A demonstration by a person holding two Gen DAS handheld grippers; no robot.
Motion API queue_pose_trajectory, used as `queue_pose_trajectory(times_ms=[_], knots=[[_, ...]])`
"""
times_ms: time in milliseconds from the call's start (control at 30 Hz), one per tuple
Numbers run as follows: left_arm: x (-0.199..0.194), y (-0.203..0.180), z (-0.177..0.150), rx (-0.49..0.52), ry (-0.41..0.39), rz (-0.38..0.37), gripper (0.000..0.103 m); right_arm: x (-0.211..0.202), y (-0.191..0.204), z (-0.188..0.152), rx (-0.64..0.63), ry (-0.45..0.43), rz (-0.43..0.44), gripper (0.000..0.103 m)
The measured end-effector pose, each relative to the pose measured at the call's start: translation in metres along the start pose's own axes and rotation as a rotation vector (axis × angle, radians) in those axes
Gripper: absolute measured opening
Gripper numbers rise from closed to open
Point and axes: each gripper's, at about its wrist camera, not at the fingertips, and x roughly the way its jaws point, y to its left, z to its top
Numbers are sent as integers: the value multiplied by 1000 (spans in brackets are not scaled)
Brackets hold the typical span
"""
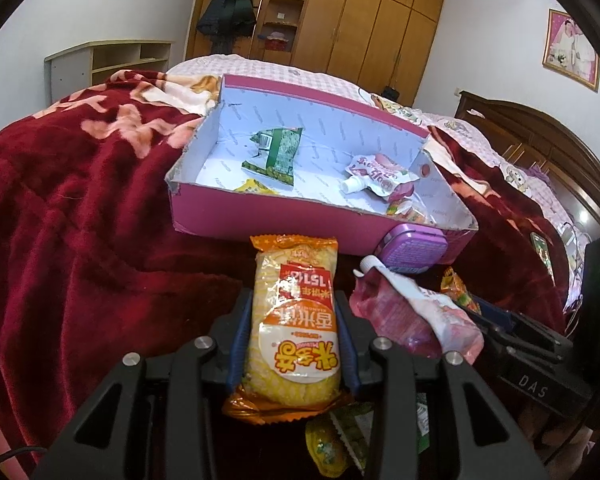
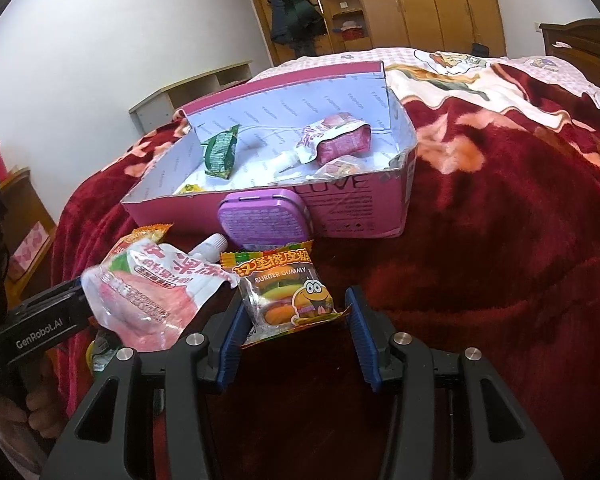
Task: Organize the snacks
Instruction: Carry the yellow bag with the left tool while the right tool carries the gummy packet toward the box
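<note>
Nearby, purple tin [image 2: 263, 219] leans against pink box [image 2: 360, 216], jelly pouch [image 2: 148, 300] beside.

left claw [image 1: 292, 320] is angling down over the bed, its blue pads [image 1: 242, 332] squeezing both sides of the yellow rice cracker pack [image 1: 294, 328]. right claw [image 2: 294, 322] is tilting down about the same, sitting just beside the left one, jaws part open with the burger gummy bag [image 2: 288, 296] between them. can't tell if the pads are actually gripping it.
</note>
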Motion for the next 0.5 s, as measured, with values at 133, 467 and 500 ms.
queue_pose_trajectory(times_ms=[133,467,500], knots=[[-7,1,0,-2,-12,3,39,-6,2,-3,-2,-4,8,49],[-18,-1,3,0,-31,2,39,-18,8,-6,-13,-10,21,49],[-19,-1,4,2,-34,2,39,-20,8,-6,-16,-12,23,49]])
